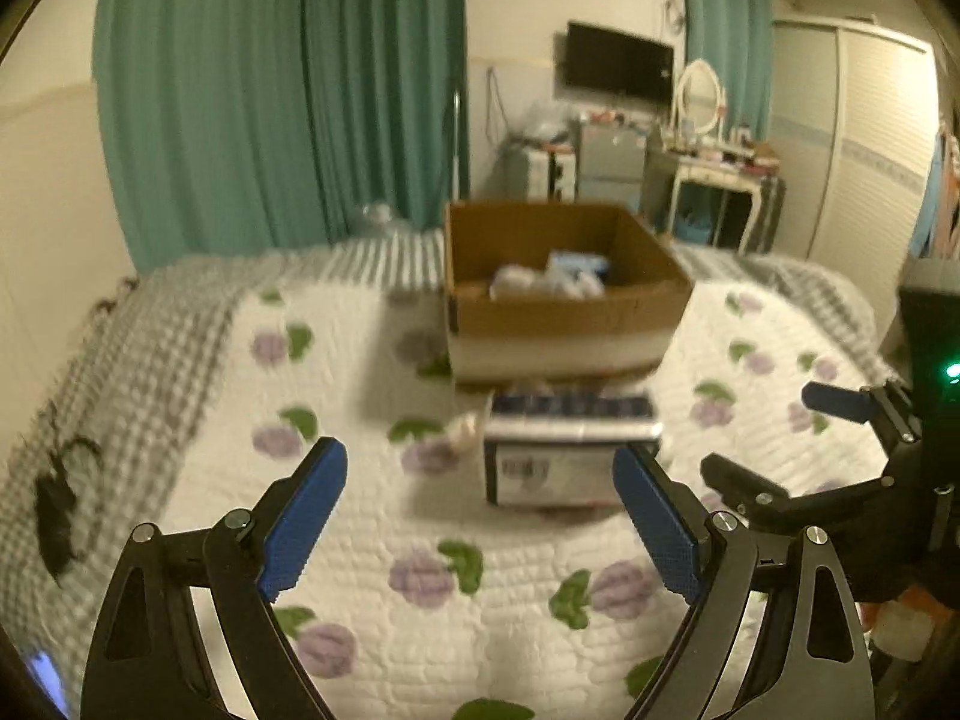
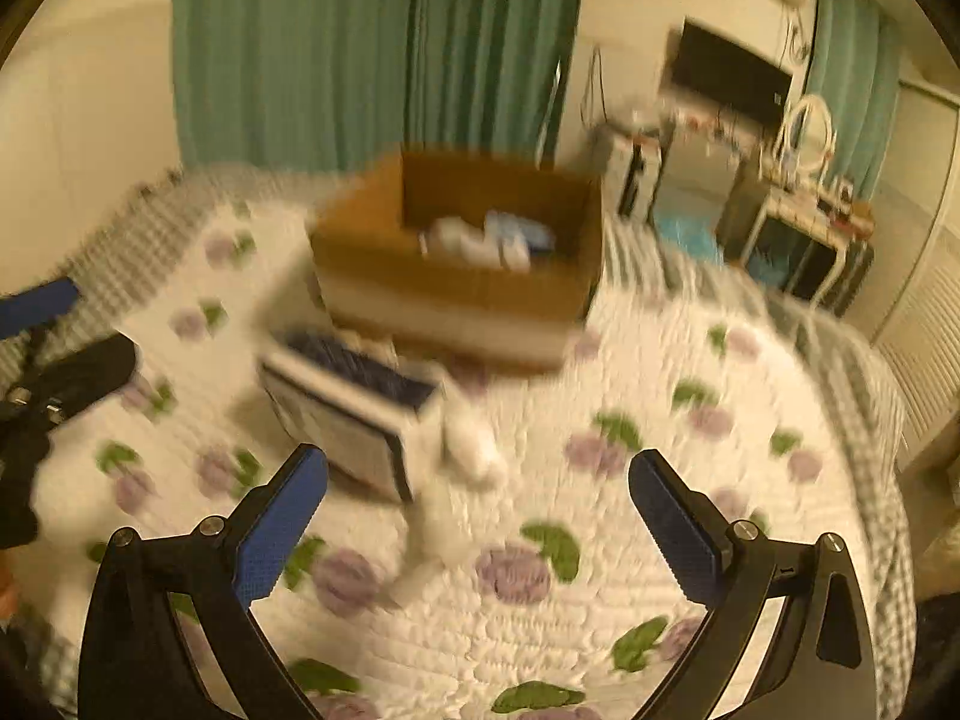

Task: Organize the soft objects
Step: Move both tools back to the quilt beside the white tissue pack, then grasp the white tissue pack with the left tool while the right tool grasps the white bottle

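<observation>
Currently left gripper (image 1: 480,510) wide open, empty, above the quilt (image 1: 372,546). Pack (image 1: 570,450) sits just beyond its jaws, nearer the right finger, in front of the box (image 1: 564,324). Right gripper (image 2: 480,522) also wide open, empty; white soft item (image 2: 462,450), blurred, lies between and just past its jaws, touching the pack's right end.

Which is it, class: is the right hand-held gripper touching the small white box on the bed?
Apart. In the right wrist view, the right hand-held gripper hovers open, with quilt visible between its fingertips and the small white box.
</observation>
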Tool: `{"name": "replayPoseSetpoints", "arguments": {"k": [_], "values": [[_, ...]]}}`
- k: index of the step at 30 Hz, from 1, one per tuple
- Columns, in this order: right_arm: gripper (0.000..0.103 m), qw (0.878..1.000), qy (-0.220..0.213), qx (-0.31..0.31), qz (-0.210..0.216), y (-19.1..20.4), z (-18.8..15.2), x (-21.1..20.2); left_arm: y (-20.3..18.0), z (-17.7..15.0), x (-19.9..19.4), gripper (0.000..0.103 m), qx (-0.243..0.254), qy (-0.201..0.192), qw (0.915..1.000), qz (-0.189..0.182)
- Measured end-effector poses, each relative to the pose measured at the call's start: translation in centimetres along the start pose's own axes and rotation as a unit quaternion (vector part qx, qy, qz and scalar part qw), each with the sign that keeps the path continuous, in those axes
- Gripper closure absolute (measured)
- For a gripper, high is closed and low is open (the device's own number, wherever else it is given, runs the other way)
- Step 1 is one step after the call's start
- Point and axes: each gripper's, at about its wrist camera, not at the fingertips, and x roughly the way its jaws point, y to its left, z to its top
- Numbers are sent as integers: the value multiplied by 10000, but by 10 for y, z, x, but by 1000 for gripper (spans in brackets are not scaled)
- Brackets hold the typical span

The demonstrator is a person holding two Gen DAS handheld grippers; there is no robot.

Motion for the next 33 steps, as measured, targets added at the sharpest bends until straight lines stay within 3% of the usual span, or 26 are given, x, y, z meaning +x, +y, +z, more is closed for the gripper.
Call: {"name": "replayPoseSetpoints", "arguments": {"k": [5,8,10,15,21,26,33], "values": [[3,9974,698,-87,159,2,-30,51,-4,-32,33,11,93,377,9992,79],[21,9942,1021,-130,301,4,-37,73,-8,-42,49,12,184,550,9982,123],[25,9923,1162,-116,424,6,-40,84,-9,-47,57,11,204,629,9977,128],[75,9888,1374,69,574,0,-45,101,-9,-52,63,11,173,748,9970,112],[75,9929,990,289,598,-17,-39,76,-8,-45,56,11,262,666,9974,15],[75,9974,531,329,347,-32,-23,44,-13,-27,56,11,875,496,9948,-153],[75,9987,292,162,398,-32,18,40,-12,-17,101,11,1566,522,9842,-644]]}}
